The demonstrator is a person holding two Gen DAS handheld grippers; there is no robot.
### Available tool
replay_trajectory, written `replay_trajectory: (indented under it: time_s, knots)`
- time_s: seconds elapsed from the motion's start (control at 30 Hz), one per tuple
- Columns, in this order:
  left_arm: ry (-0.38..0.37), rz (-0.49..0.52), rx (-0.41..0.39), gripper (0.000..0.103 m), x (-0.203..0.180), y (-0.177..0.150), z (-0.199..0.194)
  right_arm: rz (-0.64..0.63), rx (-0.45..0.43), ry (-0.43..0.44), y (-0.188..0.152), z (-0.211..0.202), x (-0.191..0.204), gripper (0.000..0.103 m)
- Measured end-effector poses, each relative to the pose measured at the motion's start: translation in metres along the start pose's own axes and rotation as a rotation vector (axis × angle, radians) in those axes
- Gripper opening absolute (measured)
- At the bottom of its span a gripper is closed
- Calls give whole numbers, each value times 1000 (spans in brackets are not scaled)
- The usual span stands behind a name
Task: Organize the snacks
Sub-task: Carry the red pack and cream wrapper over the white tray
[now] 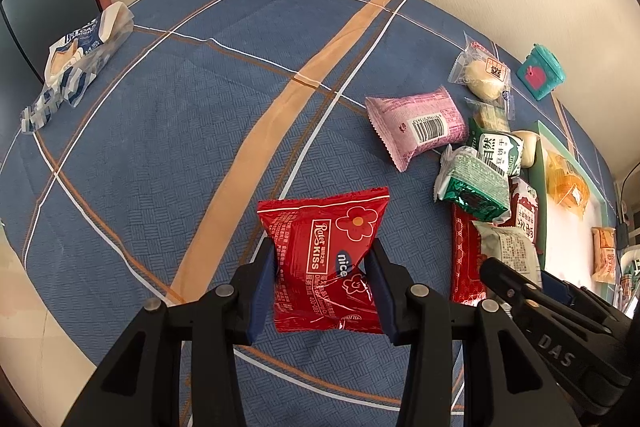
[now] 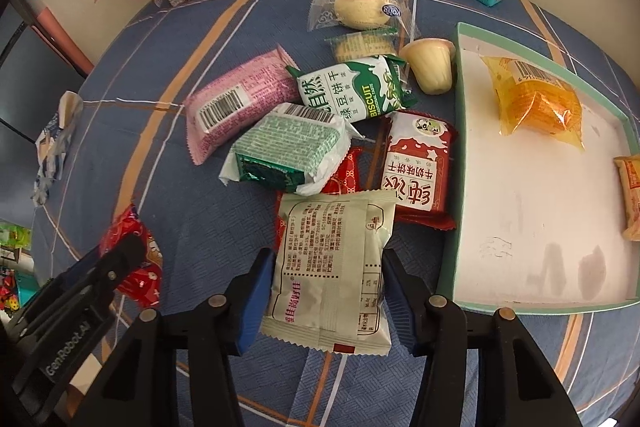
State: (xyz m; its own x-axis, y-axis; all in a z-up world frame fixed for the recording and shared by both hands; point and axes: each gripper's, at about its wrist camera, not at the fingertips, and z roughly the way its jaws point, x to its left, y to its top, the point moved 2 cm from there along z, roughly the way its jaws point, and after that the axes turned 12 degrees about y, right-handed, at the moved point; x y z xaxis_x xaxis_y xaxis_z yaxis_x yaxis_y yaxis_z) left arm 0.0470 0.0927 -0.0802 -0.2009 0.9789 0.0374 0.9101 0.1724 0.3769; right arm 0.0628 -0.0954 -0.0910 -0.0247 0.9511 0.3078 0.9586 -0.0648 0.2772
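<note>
Left gripper point(image 1: 324, 287) clamps red packet point(image 1: 326, 259); right gripper point(image 2: 324, 291) clamps pale packet point(image 2: 332, 267) beside tray edge point(image 2: 450, 227).

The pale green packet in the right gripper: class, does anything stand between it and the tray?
Nothing visible does. The pale green packet sits between the right gripper pads, and the tray wall is just beside it, with only bare cloth between.
</note>
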Motion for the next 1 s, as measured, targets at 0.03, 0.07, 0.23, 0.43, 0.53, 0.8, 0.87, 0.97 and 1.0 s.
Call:
replay_trajectory:
  time_s: [0.03, 0.07, 0.23, 0.43, 0.53, 0.8, 0.87, 0.97, 1.0]
  knots:
    - [1, 2, -2, 46, 0, 0, -1, 1, -4, 7, 0, -4, 0, 56]
    - [2, 3, -4, 46, -1, 0, -2, 1, -9, 14, -1, -7, 0, 56]
    - [10, 16, -17, 46, -3, 1, -9, 5, -38, 45, -3, -28, -3, 56]
    - [14, 42, -34, 46, -10, 3, -19, 18, -72, 68, -3, -50, -8, 56]
    - [22, 59, -47, 46, -15, 5, -26, 27, -86, 79, -6, -57, -7, 56]
    - [-13, 134, -78, 46, -53, 12, -50, 80, -139, 73, -1, -75, -24, 56]
    - [-27, 154, -85, 46, -65, 14, -56, 99, -159, 74, 0, -83, -34, 56]
    - [-32, 187, -105, 46, -84, 16, -68, 141, -190, 70, 3, -96, -53, 56]
    - [-35, 195, -111, 46, -90, 17, -71, 159, -200, 70, 4, -101, -61, 56]
